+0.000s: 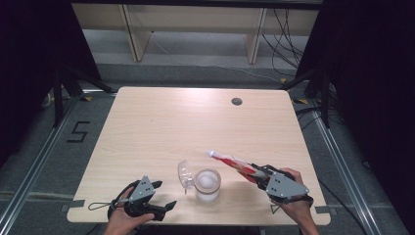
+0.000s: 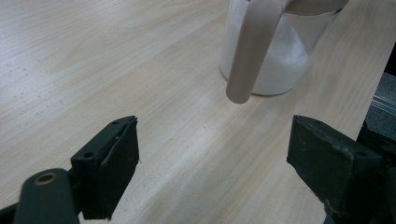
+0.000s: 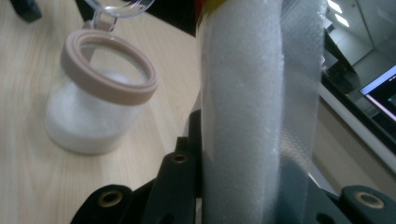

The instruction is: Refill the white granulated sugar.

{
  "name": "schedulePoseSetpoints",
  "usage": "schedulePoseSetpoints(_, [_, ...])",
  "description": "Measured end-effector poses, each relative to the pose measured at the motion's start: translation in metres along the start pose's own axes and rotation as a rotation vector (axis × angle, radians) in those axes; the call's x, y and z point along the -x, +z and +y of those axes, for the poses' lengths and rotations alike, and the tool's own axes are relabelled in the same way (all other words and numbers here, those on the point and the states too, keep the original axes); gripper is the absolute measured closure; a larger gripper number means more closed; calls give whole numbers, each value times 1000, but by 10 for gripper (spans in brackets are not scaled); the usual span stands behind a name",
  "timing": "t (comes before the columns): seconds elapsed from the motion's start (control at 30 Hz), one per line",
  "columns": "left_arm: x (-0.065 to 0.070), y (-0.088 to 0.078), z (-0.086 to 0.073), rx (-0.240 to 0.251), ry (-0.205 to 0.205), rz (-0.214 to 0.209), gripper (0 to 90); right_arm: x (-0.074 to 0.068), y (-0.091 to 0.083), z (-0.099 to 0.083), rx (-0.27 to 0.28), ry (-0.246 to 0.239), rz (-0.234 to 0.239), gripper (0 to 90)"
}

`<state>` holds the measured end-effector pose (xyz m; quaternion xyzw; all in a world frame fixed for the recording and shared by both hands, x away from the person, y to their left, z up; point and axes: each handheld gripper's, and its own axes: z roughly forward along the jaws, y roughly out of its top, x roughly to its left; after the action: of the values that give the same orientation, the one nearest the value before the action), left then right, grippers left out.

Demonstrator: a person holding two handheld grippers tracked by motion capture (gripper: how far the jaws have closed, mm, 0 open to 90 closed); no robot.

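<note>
A clear jar with a beige rim, part full of white granules, stands near the table's front edge, its clear hinged lid flipped open to the left. My right gripper is shut on a long plastic packet with red print and white granules inside. The packet slants up and left, its tip above and right of the jar. In the right gripper view the packet runs up between the jaws, with the jar to its left. My left gripper rests open left of the jar with nothing between its jaws.
The wooden table has a round cable hole at the back right. A beige strap hangs down the jar's side facing the left gripper. Black curtains flank the table, and cables lie on the floor behind.
</note>
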<state>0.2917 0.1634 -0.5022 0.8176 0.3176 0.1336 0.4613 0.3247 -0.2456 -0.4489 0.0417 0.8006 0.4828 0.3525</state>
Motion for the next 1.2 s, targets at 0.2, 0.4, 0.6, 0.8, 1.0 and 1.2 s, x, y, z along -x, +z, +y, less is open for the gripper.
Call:
schedulePoseSetpoints(0.2, [0,0,0,0,-7,-8,164,5,18,-11,14,87,16,813])
schedulePoseSetpoints(0.4, [1,0,0,1,-7,-6,164,10,26,-21,42,177,8,813])
schedulePoseSetpoints(0.6, [0,-1,1,9,6,-8,164,12,32,-29,16,221,-1,814])
schedulePoseSetpoints(0.8, [1,0,0,10,-16,-9,163,14,32,-31,-23,232,-4,812])
schedulePoseSetpoints(1.0, [0,-1,0,-1,0,-2,163,12,27,-29,-83,231,-32,808])
schedulePoseSetpoints(1.2, [0,-2,0,4,-8,-2,164,11,20,-29,-110,250,-30,805])
